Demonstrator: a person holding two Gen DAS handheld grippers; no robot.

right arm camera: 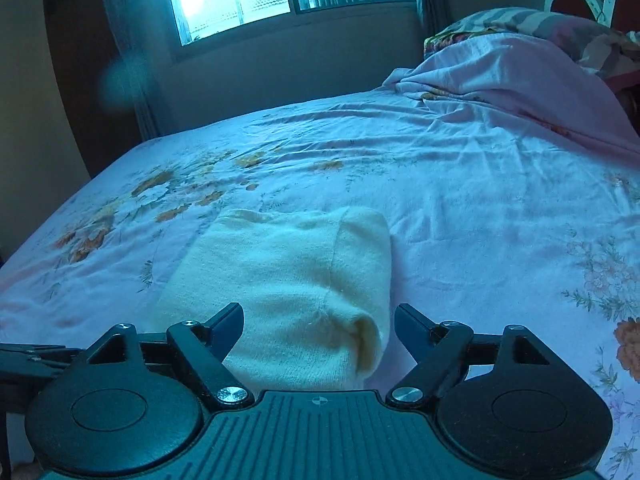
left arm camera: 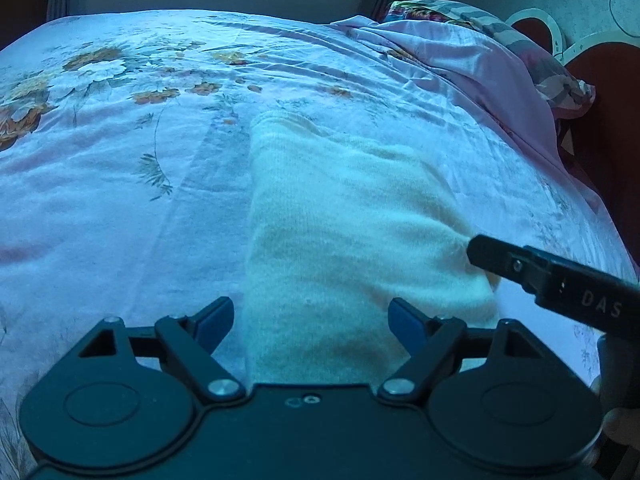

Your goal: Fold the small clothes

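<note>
While the cream knit garment [right arm camera: 296, 280] lies folded into a long, narrow bundle on the floral bed sheet [right arm camera: 460, 208], both tools hang just above its near end with nothing in them. From the right wrist view, the right tool [right arm camera: 319, 324] has its jaws spread wide, straddling the near right corner of the bundle where a rolled fold edge shows; the pads do not press the cloth. The left tool [left arm camera: 311, 320] is likewise released, its blue-padded fingers [left arm camera: 218, 318] standing either side of the bundle's near left edge. In the left wrist view one finger of the right tool reaches in from the right, lying close over the garment's near right corner.

The garment's long axis runs from near to far, straight ahead of both tools, so each hand is about equally close to its own side. Any further fold would probably bring the near end over toward the far end, or the piece may already count as done. A heaped pink bedcover [right arm camera: 520, 80] sits far right, well apart.
</note>
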